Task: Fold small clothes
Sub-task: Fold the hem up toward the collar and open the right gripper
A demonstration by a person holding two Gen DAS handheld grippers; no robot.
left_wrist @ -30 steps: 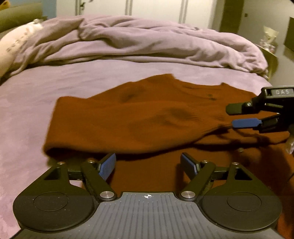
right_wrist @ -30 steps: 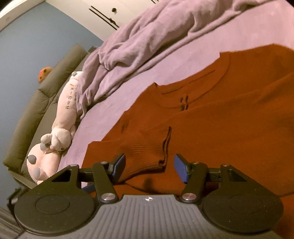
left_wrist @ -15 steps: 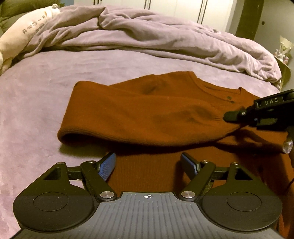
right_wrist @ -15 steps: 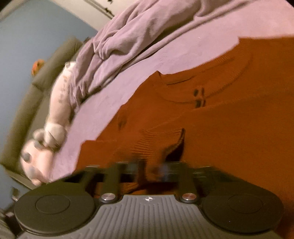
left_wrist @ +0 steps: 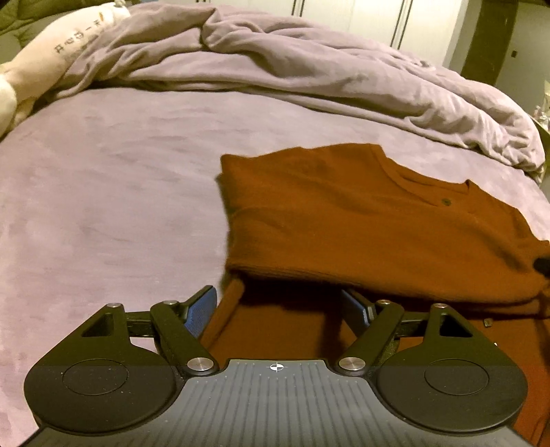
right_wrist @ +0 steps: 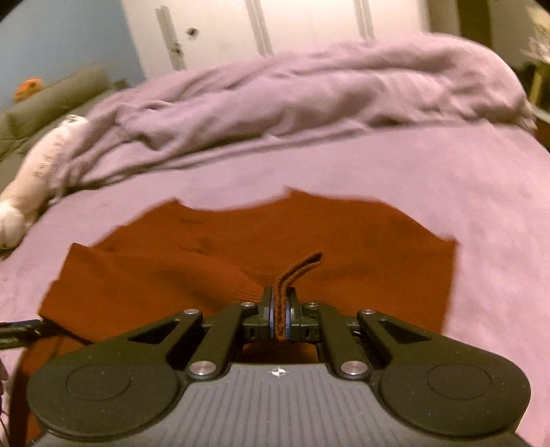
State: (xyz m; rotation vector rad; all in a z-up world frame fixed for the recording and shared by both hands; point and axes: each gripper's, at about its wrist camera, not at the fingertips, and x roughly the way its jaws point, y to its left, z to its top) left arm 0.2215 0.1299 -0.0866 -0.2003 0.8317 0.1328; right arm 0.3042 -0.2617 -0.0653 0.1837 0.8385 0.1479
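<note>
A rust-brown knit sweater (left_wrist: 361,220) lies on the purple bed sheet (left_wrist: 113,192), with its left side folded over the body. My left gripper (left_wrist: 280,307) is open and empty, low over the sweater's near left edge. My right gripper (right_wrist: 279,314) is shut on the ribbed sleeve cuff (right_wrist: 297,270) of the sweater (right_wrist: 361,247) and holds it over the body. A tip of the right gripper shows at the right edge of the left wrist view (left_wrist: 543,264).
A rumpled purple duvet (left_wrist: 292,72) is heaped across the back of the bed. A pale plush toy (right_wrist: 37,161) lies at the far left, by a grey-green sofa (right_wrist: 51,99). White closet doors (right_wrist: 292,31) stand behind.
My right gripper has shut on the sleeve cuff and carried it across the sweater's body. The sleeve now lies folded over. My left gripper stays open and has shifted left.
</note>
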